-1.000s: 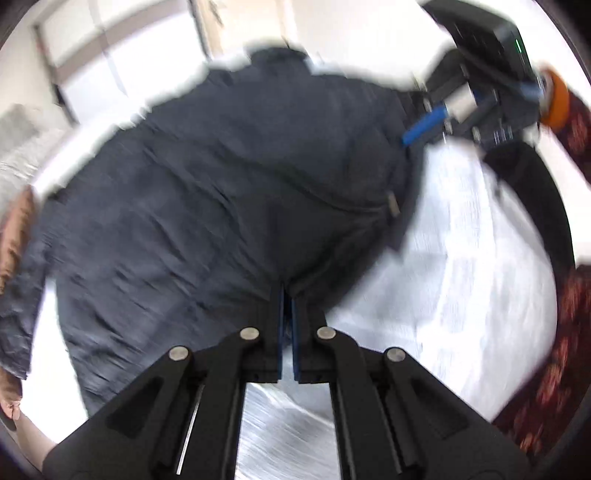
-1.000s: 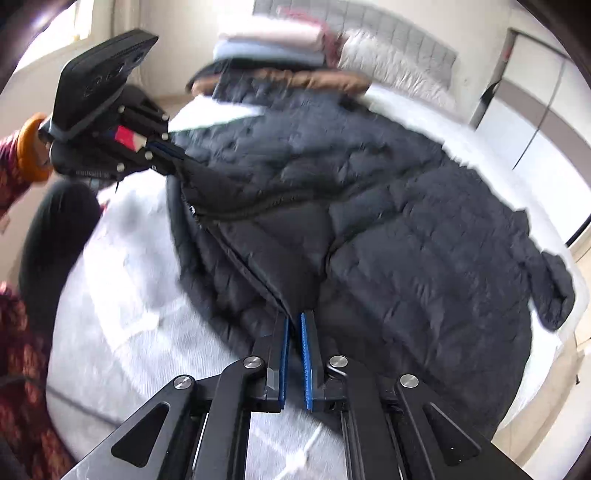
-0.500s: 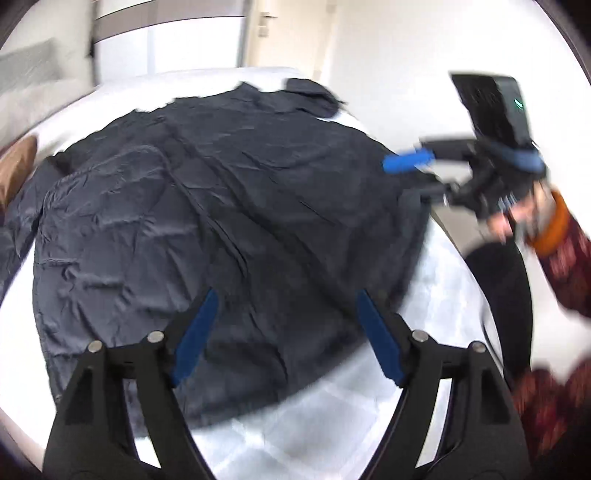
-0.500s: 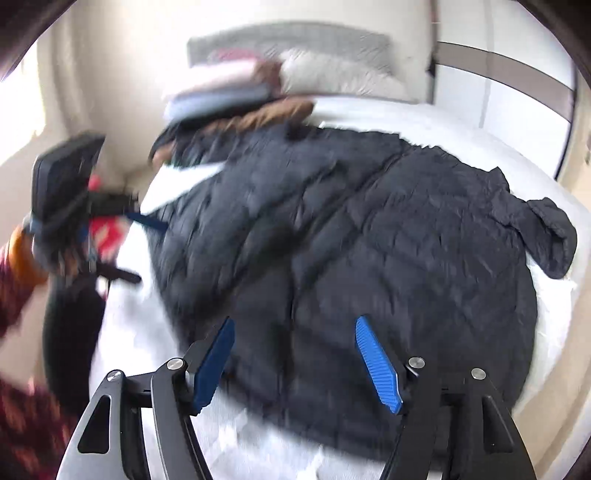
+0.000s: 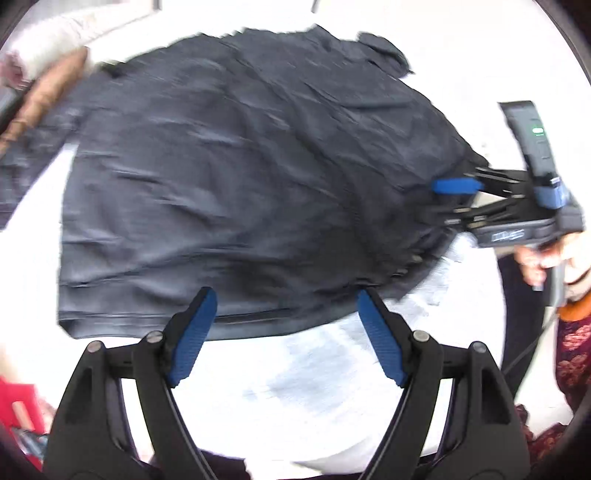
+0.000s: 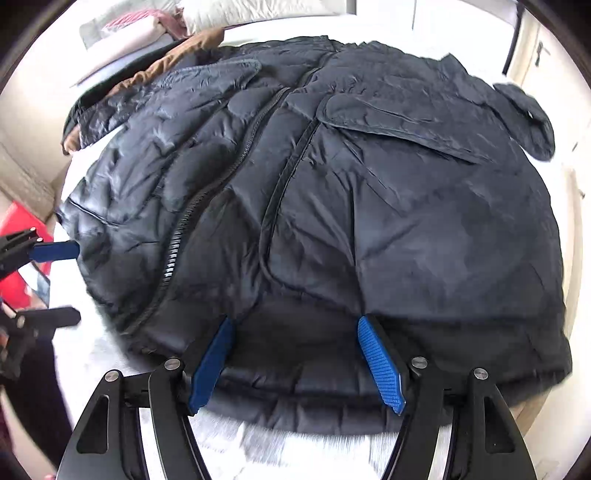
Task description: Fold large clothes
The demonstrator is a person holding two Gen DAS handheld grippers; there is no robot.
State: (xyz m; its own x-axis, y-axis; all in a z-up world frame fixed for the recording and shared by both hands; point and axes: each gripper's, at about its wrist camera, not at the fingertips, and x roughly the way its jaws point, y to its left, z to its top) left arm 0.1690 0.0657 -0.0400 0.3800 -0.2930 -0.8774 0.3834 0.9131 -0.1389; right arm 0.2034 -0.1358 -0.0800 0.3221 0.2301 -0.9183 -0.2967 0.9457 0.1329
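A large dark navy quilted jacket (image 6: 332, 192) lies spread flat on a white bed (image 6: 317, 450), zipper running up its middle. It also shows in the left wrist view (image 5: 240, 177). My left gripper (image 5: 284, 332) is open and empty, hovering just off the jacket's hem. My right gripper (image 6: 295, 358) is open and empty over the hem edge at another side. In the left wrist view the right gripper (image 5: 454, 199) sits at the jacket's right edge, jaws apart. In the right wrist view the left gripper (image 6: 62, 280) is at the jacket's left edge.
Pillows and folded clothes (image 6: 147, 26) are stacked at the head of the bed, with a brown garment (image 6: 173, 55) beside the jacket's collar. A red object (image 6: 18, 229) stands off the bed's left side. The bed's edge (image 6: 535, 413) runs close on the right.
One second ago both grippers were shut on the jacket's edge and held it lifted. They have since opened and let go. The jacket now lies flat, closed over itself.
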